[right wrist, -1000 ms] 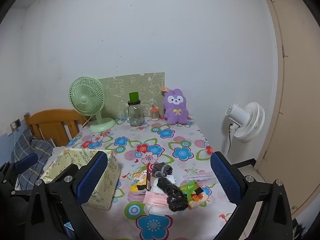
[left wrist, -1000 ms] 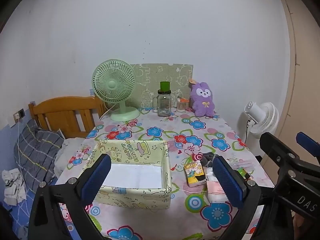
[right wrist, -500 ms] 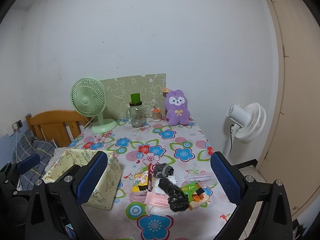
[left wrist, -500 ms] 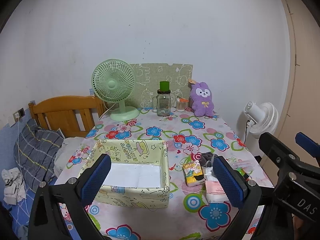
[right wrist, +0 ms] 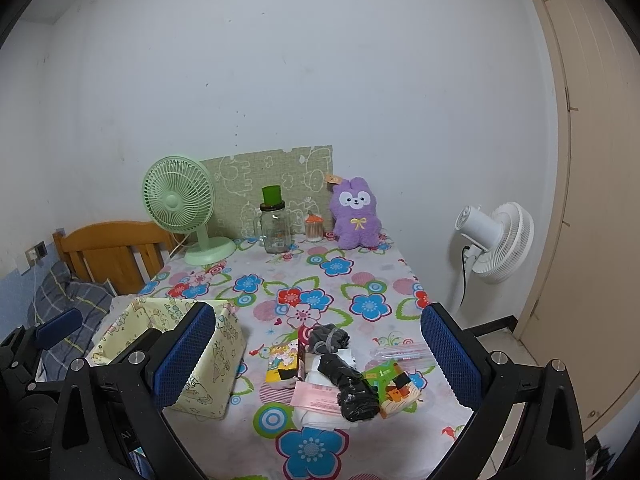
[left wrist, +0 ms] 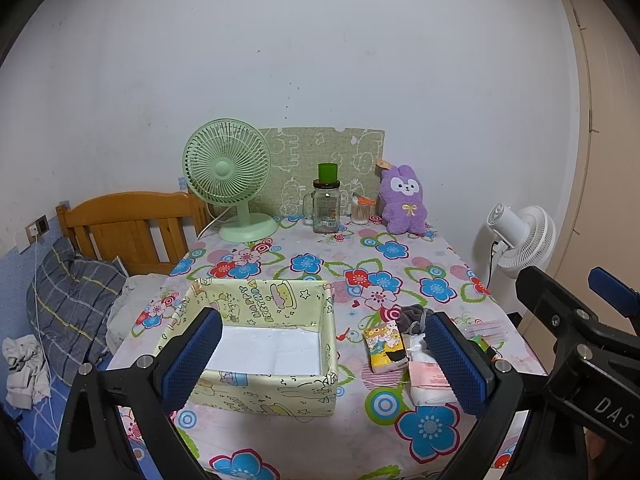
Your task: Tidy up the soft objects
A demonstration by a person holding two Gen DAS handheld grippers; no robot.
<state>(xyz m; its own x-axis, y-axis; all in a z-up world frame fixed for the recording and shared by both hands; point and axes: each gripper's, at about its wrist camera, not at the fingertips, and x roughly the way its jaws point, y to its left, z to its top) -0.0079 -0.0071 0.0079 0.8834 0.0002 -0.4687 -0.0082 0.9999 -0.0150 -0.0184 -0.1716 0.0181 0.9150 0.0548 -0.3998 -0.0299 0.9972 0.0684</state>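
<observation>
A pale yellow fabric box (left wrist: 264, 392) (right wrist: 200, 380) with a white bottom stands empty on the flowered table. To its right lies a small heap: a yellow tissue pack (left wrist: 386, 346) (right wrist: 282, 366), a grey rolled cloth (left wrist: 414, 314) (right wrist: 326, 338), a black crumpled bundle (right wrist: 354, 386), a pink packet (left wrist: 430, 376) (right wrist: 316, 396) and a green carton (right wrist: 394, 386). A purple plush rabbit (left wrist: 402, 200) (right wrist: 356, 214) sits at the far edge. My left gripper (left wrist: 324, 358) hangs open above the box's right side. My right gripper (right wrist: 316, 354) is open over the heap, holding nothing.
A green desk fan (left wrist: 230, 176), a glass jar with a green lid (left wrist: 326, 206) and a small jar (left wrist: 360, 212) stand along the back by a green board (left wrist: 320, 160). A wooden headboard (left wrist: 128, 228) and bedding lie left; a white floor fan (left wrist: 520, 238) and door stand right.
Both views have crept slightly, the table contents shifting a little in frame. Both grippers stay open and empty; nothing on the table has moved.
</observation>
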